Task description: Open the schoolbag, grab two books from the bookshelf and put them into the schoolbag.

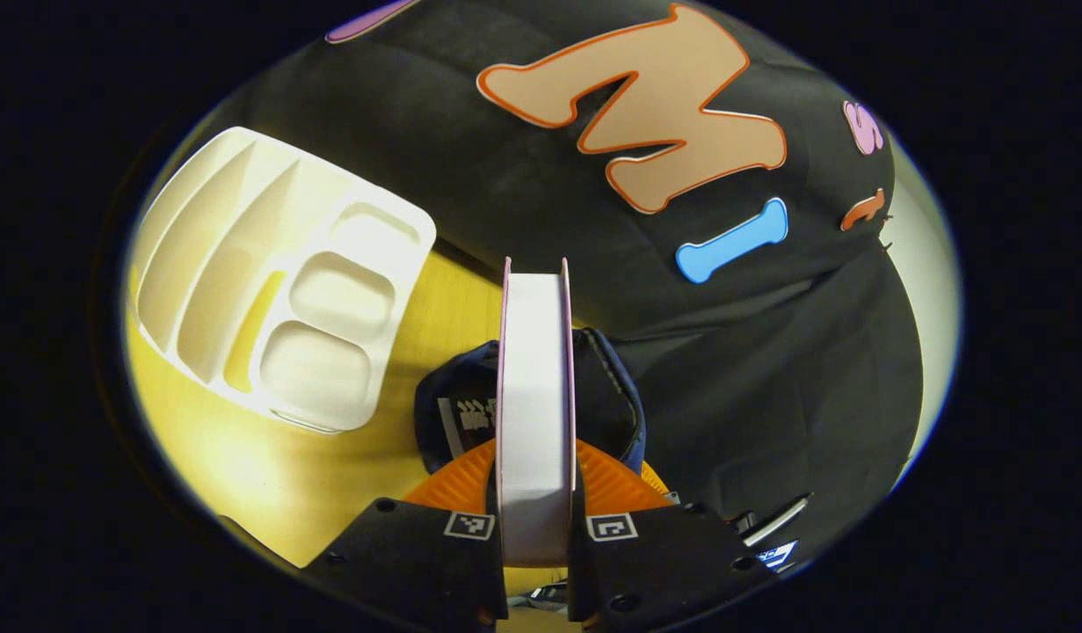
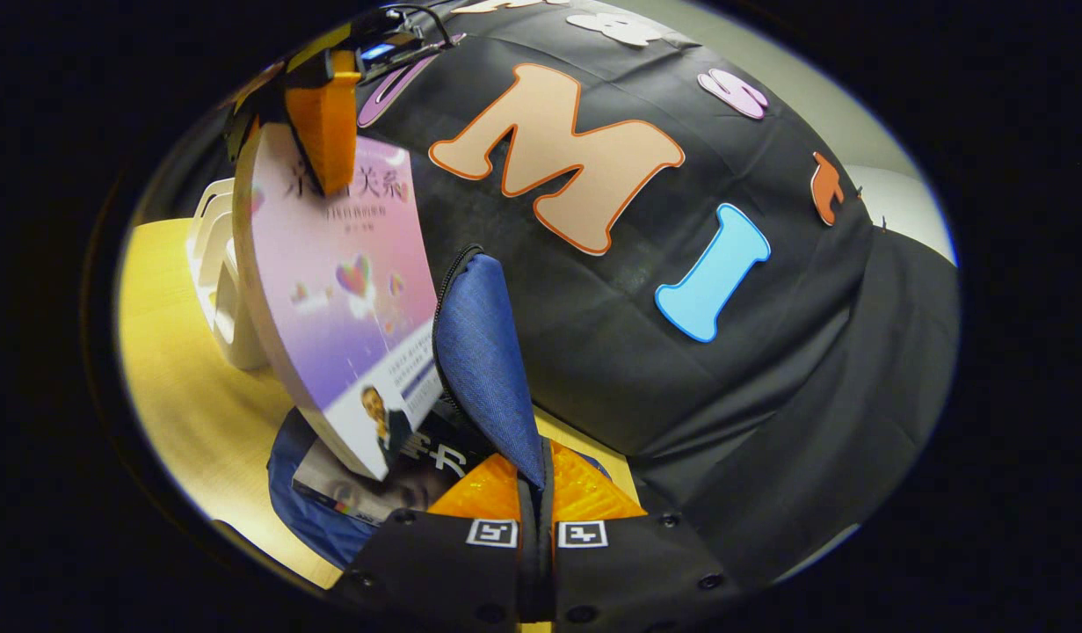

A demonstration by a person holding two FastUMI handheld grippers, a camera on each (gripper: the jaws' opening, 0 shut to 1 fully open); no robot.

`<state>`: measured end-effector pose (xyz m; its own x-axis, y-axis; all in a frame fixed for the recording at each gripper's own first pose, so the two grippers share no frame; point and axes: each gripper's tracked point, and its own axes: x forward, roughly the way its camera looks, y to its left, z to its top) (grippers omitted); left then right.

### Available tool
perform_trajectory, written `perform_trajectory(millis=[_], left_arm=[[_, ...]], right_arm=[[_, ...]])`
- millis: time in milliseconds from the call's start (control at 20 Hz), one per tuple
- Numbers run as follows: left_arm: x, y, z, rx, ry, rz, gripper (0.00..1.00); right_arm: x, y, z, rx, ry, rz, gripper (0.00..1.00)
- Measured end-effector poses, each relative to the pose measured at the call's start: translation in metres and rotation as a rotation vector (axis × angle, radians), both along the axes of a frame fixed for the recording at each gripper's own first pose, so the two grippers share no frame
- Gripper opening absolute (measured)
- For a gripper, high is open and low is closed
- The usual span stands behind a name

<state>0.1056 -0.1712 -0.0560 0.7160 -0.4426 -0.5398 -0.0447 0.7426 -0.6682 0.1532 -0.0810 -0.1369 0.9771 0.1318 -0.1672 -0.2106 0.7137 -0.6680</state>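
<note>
In the left gripper view my left gripper [image 1: 537, 479] is shut on a pink-covered book [image 1: 535, 387], held edge-on above the open mouth of the dark blue schoolbag [image 1: 615, 396]. In the right gripper view that same book [image 2: 343, 290] hangs upright with the left gripper's orange finger [image 2: 325, 132] on its top edge, its lower corner just over the bag. Another book [image 2: 373, 488] lies inside the blue schoolbag [image 2: 308, 514]. My right gripper [image 2: 534, 497] is shut on the bag's blue flap [image 2: 483, 352], holding it up.
A white compartmented bookshelf organiser [image 1: 277, 281] lies on the yellow wooden table [image 1: 268, 466] to the left of the bag; its edge [image 2: 215, 290] shows behind the held book. The black cloth wall hangs close behind and to the right.
</note>
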Motion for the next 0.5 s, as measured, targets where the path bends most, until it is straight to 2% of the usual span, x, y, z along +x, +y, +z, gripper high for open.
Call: perform_trajectory(millis=[50,350,500], left_arm=[[0.005,-0.008,-0.008,-0.005,0.000,-0.008,0.24],[0.024,-0.053,-0.050,-0.032,-0.009,-0.069,0.24],[0.036,-0.066,-0.063,-0.106,0.002,-0.038,0.24]], right_arm=[[0.001,-0.001,-0.001,0.004,0.001,-0.001,0.00],[0.001,0.000,0.000,0.008,-0.001,0.002,0.00],[0.000,0.000,0.003,0.015,-0.009,0.001,0.01]])
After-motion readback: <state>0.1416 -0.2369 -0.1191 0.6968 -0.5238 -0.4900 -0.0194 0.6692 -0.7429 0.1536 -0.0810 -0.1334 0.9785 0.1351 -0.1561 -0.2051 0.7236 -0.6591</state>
